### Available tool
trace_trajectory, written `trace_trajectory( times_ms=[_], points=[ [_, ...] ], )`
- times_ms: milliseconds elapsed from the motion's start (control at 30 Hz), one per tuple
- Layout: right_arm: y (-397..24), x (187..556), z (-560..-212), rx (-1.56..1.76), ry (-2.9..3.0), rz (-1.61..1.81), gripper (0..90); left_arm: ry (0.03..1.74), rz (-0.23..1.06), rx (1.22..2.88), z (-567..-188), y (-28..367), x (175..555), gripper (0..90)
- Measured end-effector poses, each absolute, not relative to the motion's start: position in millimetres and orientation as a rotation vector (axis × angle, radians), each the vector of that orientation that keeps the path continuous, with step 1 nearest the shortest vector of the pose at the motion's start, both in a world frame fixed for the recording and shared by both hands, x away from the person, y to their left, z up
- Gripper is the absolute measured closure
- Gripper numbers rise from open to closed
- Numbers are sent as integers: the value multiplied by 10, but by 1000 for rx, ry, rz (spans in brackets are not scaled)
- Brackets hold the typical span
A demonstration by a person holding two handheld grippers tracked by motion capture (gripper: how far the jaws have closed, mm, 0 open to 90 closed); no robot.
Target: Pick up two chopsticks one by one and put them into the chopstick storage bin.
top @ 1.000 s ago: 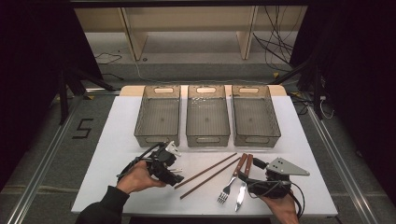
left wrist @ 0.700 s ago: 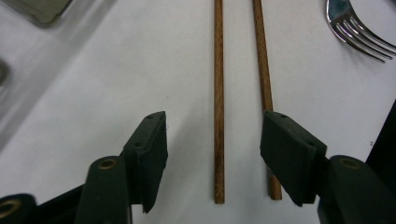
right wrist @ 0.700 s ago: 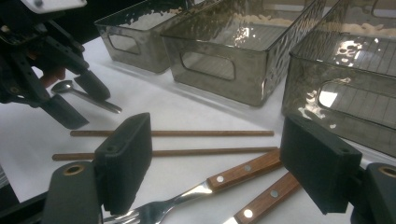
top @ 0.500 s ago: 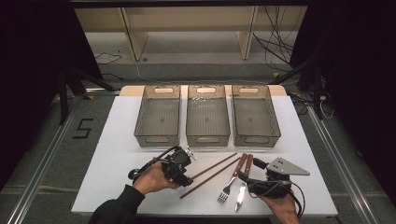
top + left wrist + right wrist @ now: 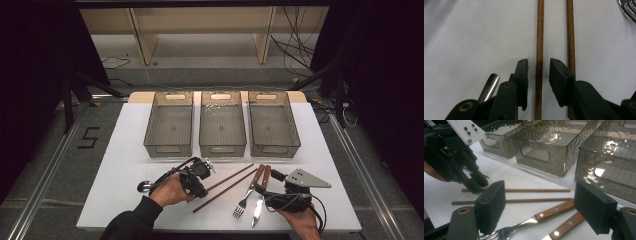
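The left gripper (image 5: 538, 72) is straddling one chopstick (image 5: 539, 37) lying on the white tabletop (image 5: 125, 150), its fingers narrowly apart and not yet touching. It seems a pickup is beginning; next they need closing. The right gripper (image 5: 544, 205) is waiting wide above the fork (image 5: 524, 223).

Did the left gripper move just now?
Yes. The left gripper slid right across the table, toward the chopsticks, from below the left bin to near the middle bin.
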State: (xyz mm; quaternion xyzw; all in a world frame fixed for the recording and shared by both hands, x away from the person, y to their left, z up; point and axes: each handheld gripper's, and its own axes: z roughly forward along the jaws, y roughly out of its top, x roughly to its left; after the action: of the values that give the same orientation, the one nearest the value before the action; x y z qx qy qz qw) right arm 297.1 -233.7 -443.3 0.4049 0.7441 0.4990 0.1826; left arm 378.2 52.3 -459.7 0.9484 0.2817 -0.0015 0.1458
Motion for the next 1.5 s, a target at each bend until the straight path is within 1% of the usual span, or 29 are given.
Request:
trace_trajectory(
  times_ms=[367,633,800,1067,1133,1500],
  points=[
    [-2332,2972,-4433,1140,2103,1403,267,836,32,2778,-4594,471,3810,791],
    [-2333,2965,-4428,1134,2100,1401,269,854,29,2787,-4593,453,3823,829],
    [-2331,2966,-4429,1132,2099,1399,270,850,8,2778,-4594,470,3839,838],
    [-2333,2966,-4427,1135,2100,1396,271,812,14,2767,-4592,487,3826,841],
    [-2335,2966,-4427,1136,2099,1396,272,801,-6,2755,-4585,484,3818,842],
    [-2351,2961,-4429,1142,2096,1396,272,732,12,2754,-4422,537,3757,842]
  ],
)
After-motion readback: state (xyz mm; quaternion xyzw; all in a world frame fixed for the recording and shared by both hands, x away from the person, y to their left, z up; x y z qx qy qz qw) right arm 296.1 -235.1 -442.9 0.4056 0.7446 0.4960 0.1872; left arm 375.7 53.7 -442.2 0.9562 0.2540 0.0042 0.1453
